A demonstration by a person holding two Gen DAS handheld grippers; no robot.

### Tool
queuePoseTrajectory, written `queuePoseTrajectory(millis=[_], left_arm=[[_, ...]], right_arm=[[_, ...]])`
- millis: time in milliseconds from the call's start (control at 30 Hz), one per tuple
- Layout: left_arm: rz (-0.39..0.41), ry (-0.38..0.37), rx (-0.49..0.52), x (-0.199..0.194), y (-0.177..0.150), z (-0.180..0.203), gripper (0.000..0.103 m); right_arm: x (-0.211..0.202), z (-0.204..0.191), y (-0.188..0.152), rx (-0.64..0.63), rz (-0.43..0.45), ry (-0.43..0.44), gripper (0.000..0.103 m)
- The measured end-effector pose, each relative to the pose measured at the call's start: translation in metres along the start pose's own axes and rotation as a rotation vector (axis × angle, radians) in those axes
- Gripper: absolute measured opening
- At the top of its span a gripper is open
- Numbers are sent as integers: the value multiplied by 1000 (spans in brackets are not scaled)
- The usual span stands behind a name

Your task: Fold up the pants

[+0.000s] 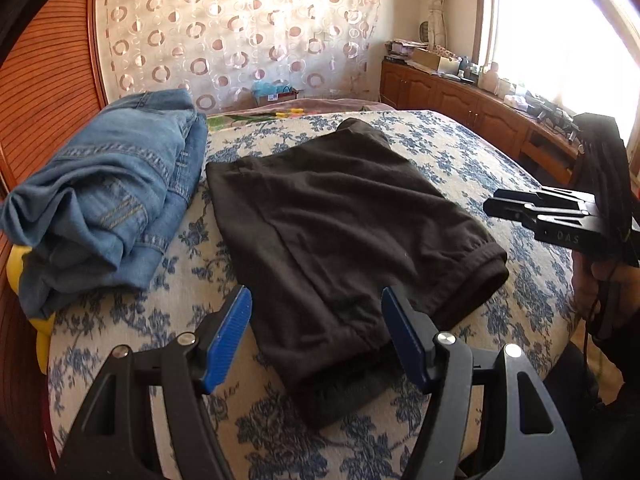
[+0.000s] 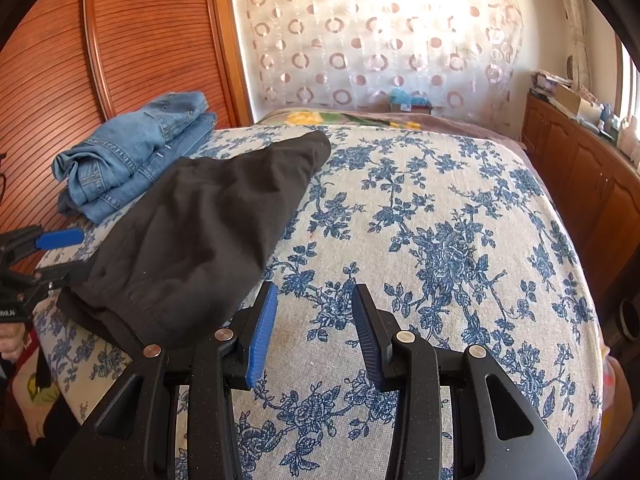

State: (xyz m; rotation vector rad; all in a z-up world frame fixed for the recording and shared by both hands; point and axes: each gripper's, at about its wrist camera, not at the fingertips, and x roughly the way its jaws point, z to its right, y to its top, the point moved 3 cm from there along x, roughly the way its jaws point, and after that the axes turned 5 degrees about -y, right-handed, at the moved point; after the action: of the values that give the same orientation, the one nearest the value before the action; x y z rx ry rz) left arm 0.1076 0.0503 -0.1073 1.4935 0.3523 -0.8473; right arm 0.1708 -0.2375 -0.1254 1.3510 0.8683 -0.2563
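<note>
Black pants lie folded on the blue-flowered bedspread, cuffs toward me; they also show in the right wrist view at the left. My left gripper is open and empty, its blue pads just above the near cuff end. My right gripper is open and empty over bare bedspread, right of the pants. The right gripper also shows in the left wrist view at the right, above the bed edge. The left gripper's blue pad shows at the right wrist view's left edge.
Folded blue jeans lie at the bed's far left, next to a slatted wooden wardrobe. A wooden cabinet with clutter runs along the right wall under a window. A patterned curtain hangs behind the bed.
</note>
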Motion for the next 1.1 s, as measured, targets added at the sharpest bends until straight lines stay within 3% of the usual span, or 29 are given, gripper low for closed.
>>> queuePoseTrajectory(millis=[267, 533, 733, 900, 1100], left_arm=[[-5, 4, -43, -4, -15, -8, 67], [6, 13, -76, -8, -28, -16, 67], [-5, 12, -84, -6, -34, -19, 67], [-16, 10, -91, -3, -39, -21, 67], [-20, 3, -100, -1, -41, -21, 67]], right_arm=[[-10, -9, -1, -45, 7, -3, 39], [-40, -47, -8, -112, 10, 86, 39], [-37, -76, -15, -186, -25, 118, 38], [-29, -83, -16, -211, -35, 102, 30], [-20, -79, -15, -200, -57, 62, 28]])
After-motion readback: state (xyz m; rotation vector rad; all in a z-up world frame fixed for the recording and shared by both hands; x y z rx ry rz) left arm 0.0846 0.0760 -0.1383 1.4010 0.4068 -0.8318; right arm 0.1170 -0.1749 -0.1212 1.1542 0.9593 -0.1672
